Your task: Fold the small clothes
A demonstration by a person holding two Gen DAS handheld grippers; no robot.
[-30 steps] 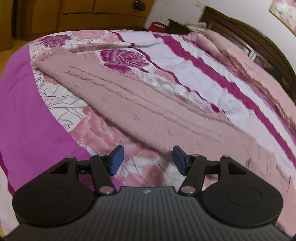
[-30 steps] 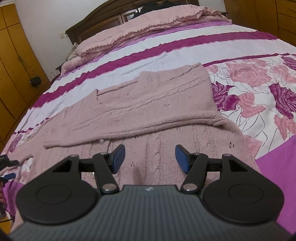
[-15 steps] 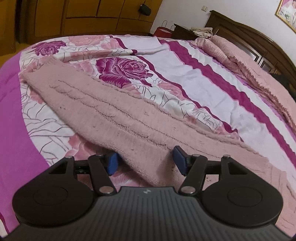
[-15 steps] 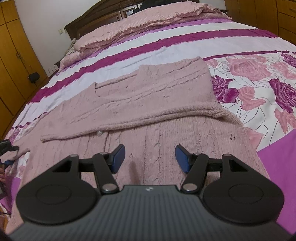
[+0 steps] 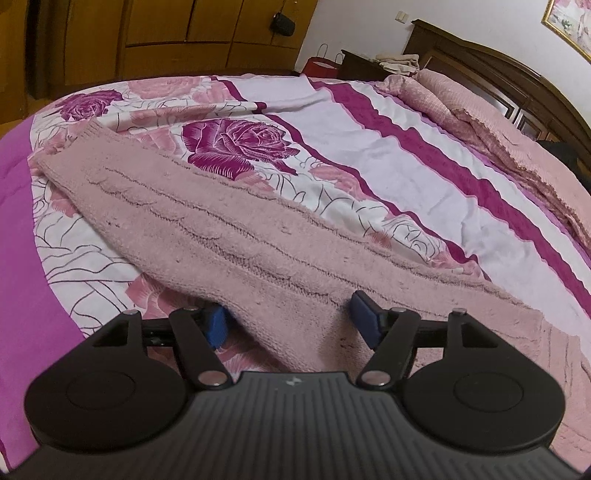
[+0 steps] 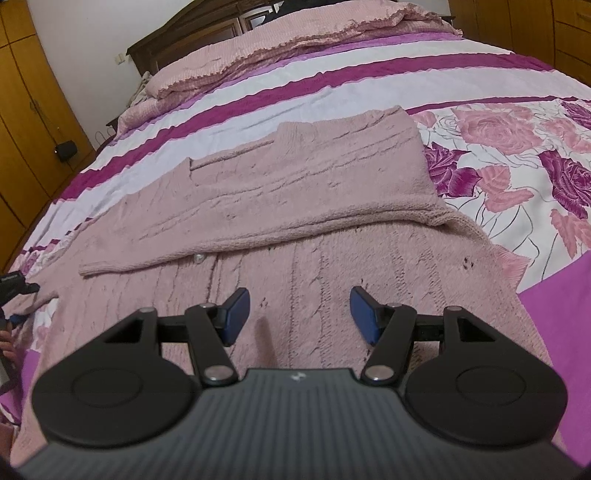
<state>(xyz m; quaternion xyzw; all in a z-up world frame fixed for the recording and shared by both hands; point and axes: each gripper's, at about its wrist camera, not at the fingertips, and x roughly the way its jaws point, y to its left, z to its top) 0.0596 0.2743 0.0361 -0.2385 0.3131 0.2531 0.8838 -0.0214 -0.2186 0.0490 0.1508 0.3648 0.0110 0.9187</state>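
Sleeve lies between the widening, unclamped left gripper, while the right gripper hovers released over the cardigan.

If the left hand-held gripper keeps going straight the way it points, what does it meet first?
Most likely the pink cable-knit sweater sleeve: it already lies between the open left hand-held gripper's fingers, with the floral bedspread beneath.

One pink knitted cardigan, with one sleeve stretched out and one sleeve folded across. One small button. One bed under one rose-print bedspread. Two grippers, each with two blue fingers. One red bag. One framed picture.
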